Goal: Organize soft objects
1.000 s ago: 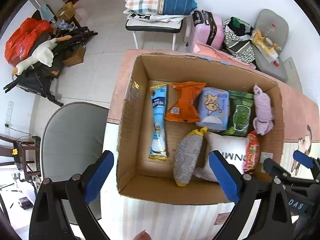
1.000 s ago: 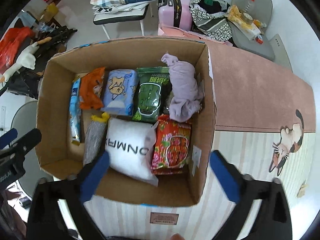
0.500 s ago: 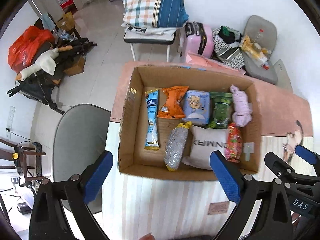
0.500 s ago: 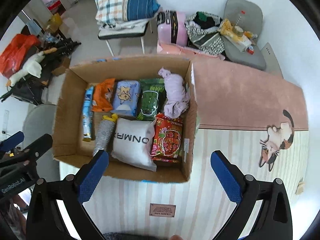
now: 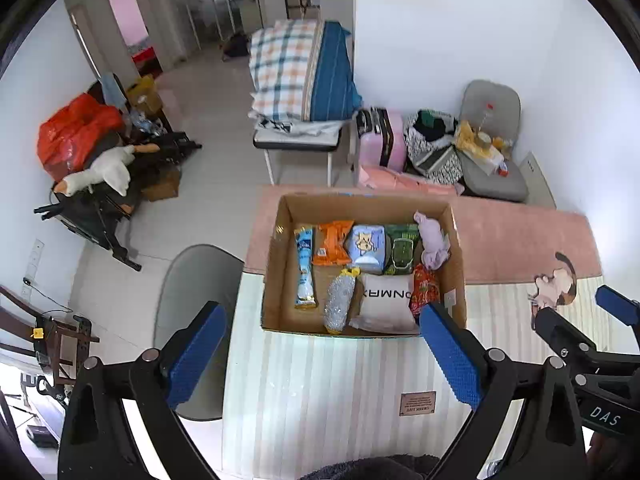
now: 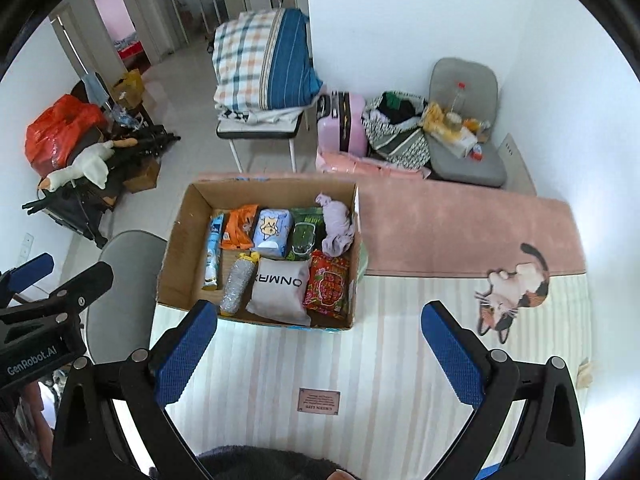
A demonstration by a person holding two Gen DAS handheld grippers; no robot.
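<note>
Cardboard box (image 5: 280, 280) sits open on the striped table mat (image 5: 320, 380), long axis running left-right across both views, open top facing up. Back row, left to right: orange packet (image 5: 332, 242), pale blue tissue pack (image 5: 366, 248), green pouch (image 5: 400, 250), lilac cloth bundle (image 5: 432, 240) against the right wall. All four lie with long axes front-to-back. Blue tube pack (image 5: 304, 268) lies along the left side, long axis front-to-back, spanning both rows. Front row: silver scrubber (image 5: 339, 300) with yellow end pointing to the back, white pillow pack (image 5: 386, 302) touching it, red patterned pouch (image 5: 424, 288) at the right wall. Items are packed side by side, mostly touching.

Left gripper (image 5: 320, 356) hovers above the mat in front of the box, jaws spread wide, nothing between them. Right gripper (image 6: 320, 352) likewise spread wide and empty, above the mat near the box front. Cat print (image 6: 512, 292) on the mat lies right of the box, well apart.
</note>
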